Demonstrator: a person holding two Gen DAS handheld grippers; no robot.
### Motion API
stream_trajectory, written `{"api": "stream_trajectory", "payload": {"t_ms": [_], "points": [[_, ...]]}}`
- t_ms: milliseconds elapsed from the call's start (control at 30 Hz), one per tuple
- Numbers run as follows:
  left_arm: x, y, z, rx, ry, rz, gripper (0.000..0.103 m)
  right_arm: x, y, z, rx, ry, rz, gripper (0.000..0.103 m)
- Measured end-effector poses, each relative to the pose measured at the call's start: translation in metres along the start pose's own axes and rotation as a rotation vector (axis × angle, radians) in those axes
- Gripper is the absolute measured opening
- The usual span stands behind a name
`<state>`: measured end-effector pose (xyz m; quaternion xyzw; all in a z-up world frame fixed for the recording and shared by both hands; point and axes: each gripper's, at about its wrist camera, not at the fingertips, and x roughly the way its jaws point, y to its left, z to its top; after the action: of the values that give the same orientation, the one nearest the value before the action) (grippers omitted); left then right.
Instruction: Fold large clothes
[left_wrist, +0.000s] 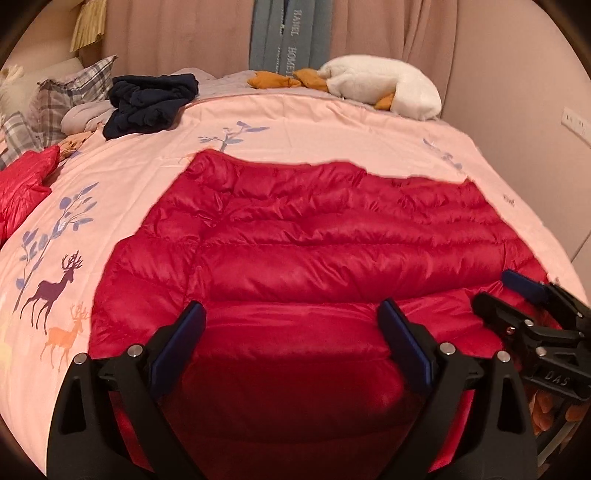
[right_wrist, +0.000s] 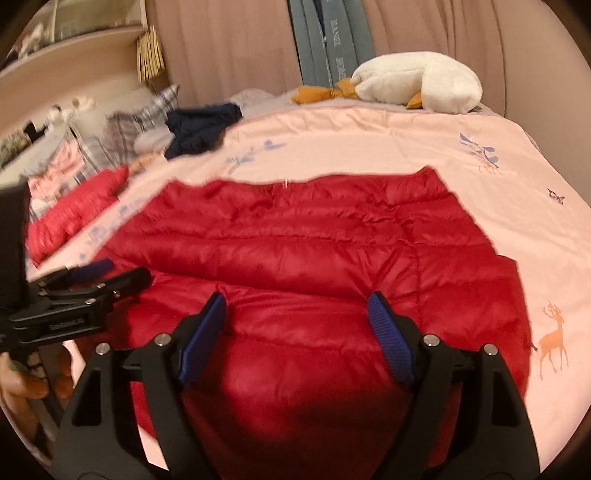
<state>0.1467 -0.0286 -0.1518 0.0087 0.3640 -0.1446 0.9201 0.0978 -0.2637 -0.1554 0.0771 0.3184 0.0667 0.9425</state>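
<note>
Jacket (left_wrist: 314, 236), red and quilted, is lying spread flat on the pink bedspread (left_wrist: 332, 122), with its long axis running across both views from side to side and its far edge pointing toward the curtain. I am holding both tools over the near edge of it. The left gripper (left_wrist: 291, 336) is standing with jaws wide, nothing between the blue pads (left_wrist: 181, 339) but the puffed fabric below them; I cannot confirm that the pads are touching the cloth. The right gripper (right_wrist: 295, 332) is likewise standing with jaws wide and gripping nothing. In the left view the right tool is showing at the right edge, and in the right view the left tool is showing at the left edge, so the two are working side by side along the same near hem.

My judgement: the jacket is stretching straight ahead of both sets of jaws, each hand being nearer its own half. The coming move appears to turn on pinching the near edge at two points and carrying it toward the far edge. The slippery shell may be sliding out of a shallow pinch.

Noted nearby, well apart: a dark garment (left_wrist: 151, 99), a white plush toy (left_wrist: 384, 85), a second red garment (left_wrist: 22, 184).
</note>
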Motion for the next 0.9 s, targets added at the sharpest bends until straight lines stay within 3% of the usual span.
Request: {"api": "stream_trajectory", "payload": {"t_ms": [233, 533, 900], "points": [[-0.021, 0.020, -0.004, -0.047, -0.023, 0.054, 0.095, -0.033, -0.028, 0.002, 0.055, -0.060, -0.069, 0.081], [-0.011, 0.028, -0.010, -0.062, 0.019, 0.037, 0.095, -0.001, -0.045, -0.014, 0.084, 0.031, -0.130, 0.080], [-0.014, 0.034, -0.010, -0.078, 0.031, 0.027, 0.095, -0.013, -0.053, -0.010, 0.138, 0.020, -0.096, 0.080]]}}
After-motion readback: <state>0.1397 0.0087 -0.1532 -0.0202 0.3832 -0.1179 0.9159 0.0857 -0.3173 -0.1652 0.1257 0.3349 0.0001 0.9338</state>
